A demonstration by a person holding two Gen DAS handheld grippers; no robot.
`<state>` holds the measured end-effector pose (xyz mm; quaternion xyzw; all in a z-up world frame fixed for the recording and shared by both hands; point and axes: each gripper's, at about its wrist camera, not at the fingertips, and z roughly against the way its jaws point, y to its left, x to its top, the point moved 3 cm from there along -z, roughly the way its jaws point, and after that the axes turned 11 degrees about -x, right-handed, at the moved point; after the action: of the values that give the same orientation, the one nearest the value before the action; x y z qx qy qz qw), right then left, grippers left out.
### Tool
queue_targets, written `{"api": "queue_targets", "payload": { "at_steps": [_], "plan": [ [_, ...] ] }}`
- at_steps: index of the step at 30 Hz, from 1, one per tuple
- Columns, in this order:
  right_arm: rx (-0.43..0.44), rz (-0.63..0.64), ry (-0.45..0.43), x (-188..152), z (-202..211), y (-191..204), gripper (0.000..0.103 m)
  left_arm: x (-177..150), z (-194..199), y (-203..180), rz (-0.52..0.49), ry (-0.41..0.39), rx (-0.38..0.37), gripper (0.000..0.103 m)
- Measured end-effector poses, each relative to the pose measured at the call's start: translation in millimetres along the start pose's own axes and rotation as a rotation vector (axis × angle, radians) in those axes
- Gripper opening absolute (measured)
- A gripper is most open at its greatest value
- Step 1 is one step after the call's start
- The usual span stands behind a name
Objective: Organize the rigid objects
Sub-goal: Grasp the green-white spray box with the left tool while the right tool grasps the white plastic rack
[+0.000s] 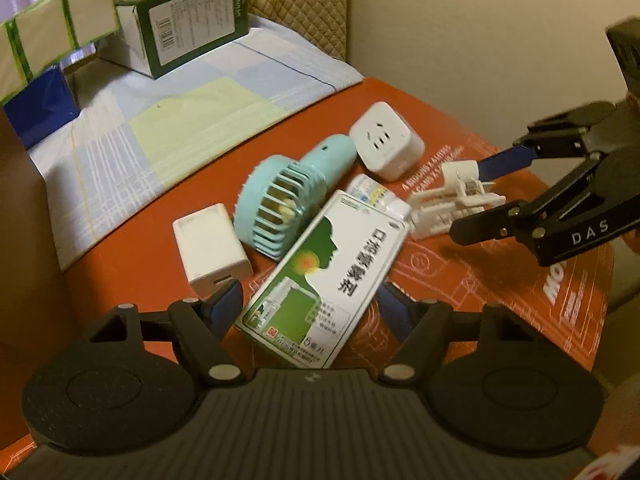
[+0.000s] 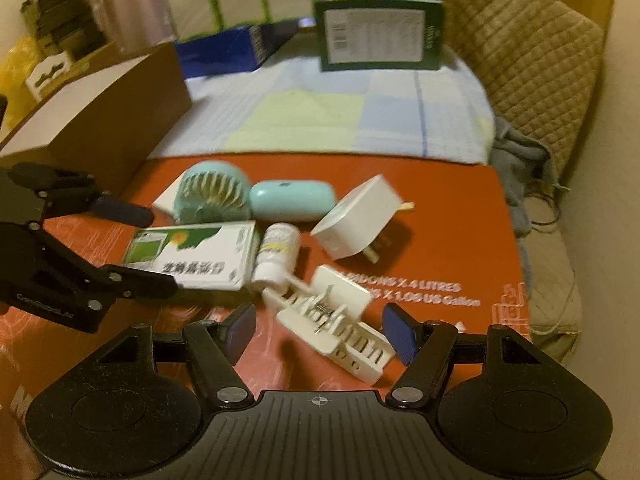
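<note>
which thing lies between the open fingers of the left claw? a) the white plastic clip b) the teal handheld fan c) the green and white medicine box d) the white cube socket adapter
c: in the left wrist view the green and white medicine box lies between the spread fingers of the left claw.

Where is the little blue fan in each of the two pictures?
Left wrist view: the fan lies near the middle of the picture, round grille facing the camera, handle pointing up and right toward the white plug adapter.
Right wrist view: the fan lies left of centre, above the green-and-white medicine box.
Shared landmark: the medicine box, lying right beside the fan in both.
</note>
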<state>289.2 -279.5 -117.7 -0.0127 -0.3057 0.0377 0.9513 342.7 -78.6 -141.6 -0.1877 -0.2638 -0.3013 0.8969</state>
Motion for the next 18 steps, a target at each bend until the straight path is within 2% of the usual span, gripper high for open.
{"api": "queue_targets", "payload": {
  "at_steps": [7,9,11,14,18],
  "plan": [
    [0.029,0.016,0.015,-17.0,5.6,16.3,0.064,-9.5,5.9,-13.3,0.016,0.005,0.003,0.065],
    [0.017,0.023,0.021,-22.0,7.4,21.9,0.047,-12.2,4.6,-16.6,0.034,0.023,0.004,0.055],
    [0.009,0.015,0.035,-26.5,7.7,26.1,0.038,-16.0,2.3,-17.7,0.076,0.042,-0.002,0.054],
    [-0.011,-0.016,0.039,-34.8,10.1,29.0,0.023,-22.2,4.2,-22.2,0.103,0.028,0.012,0.053],
    [-0.028,-0.044,0.04,-45.5,17.7,30.7,0.023,-29.7,9.3,-28.8,0.12,0.026,0.038,0.053]
  ]
}}
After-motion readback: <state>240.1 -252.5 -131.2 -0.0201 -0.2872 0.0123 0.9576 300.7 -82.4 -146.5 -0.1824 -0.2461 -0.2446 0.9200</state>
